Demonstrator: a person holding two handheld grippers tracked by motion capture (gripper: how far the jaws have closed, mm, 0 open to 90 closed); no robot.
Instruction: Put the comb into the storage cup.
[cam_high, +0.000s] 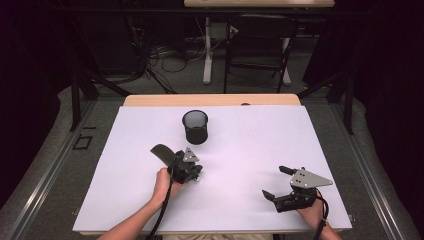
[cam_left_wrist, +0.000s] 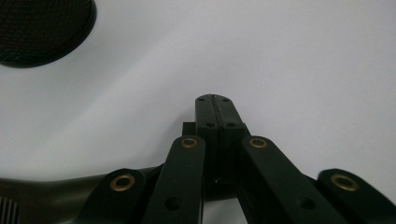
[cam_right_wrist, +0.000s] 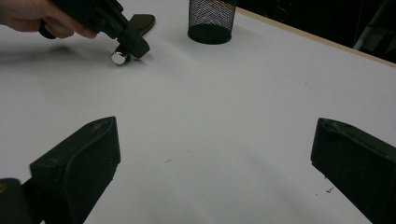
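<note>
Two tongs work over the white desk (cam_high: 240, 150). Right gripper (cam_high: 276, 183), near the desk's near right corner, stands wide open with nothing between its matte black jaws. Left gripper (cam_high: 199, 175), left of centre, has its jaws fully closed, tips at a small shiny metal cylinder (cam_right_wrist: 119, 58); whether it is clamped is unclear. A dark curved flat object (cam_high: 162, 151) lies just beyond. Farther back stands a round black mesh cup (cam_high: 195, 127).

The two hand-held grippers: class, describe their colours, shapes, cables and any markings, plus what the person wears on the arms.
Both the left gripper and the right gripper are black, each topped by a grey three-cornered plate with small holes. The left gripper's linkage bars carry brass-coloured rivets, and its jaw pads are flat blocks with screw holes. A black cable trails from each. The forearms are bare, with no sleeves in view.
</note>
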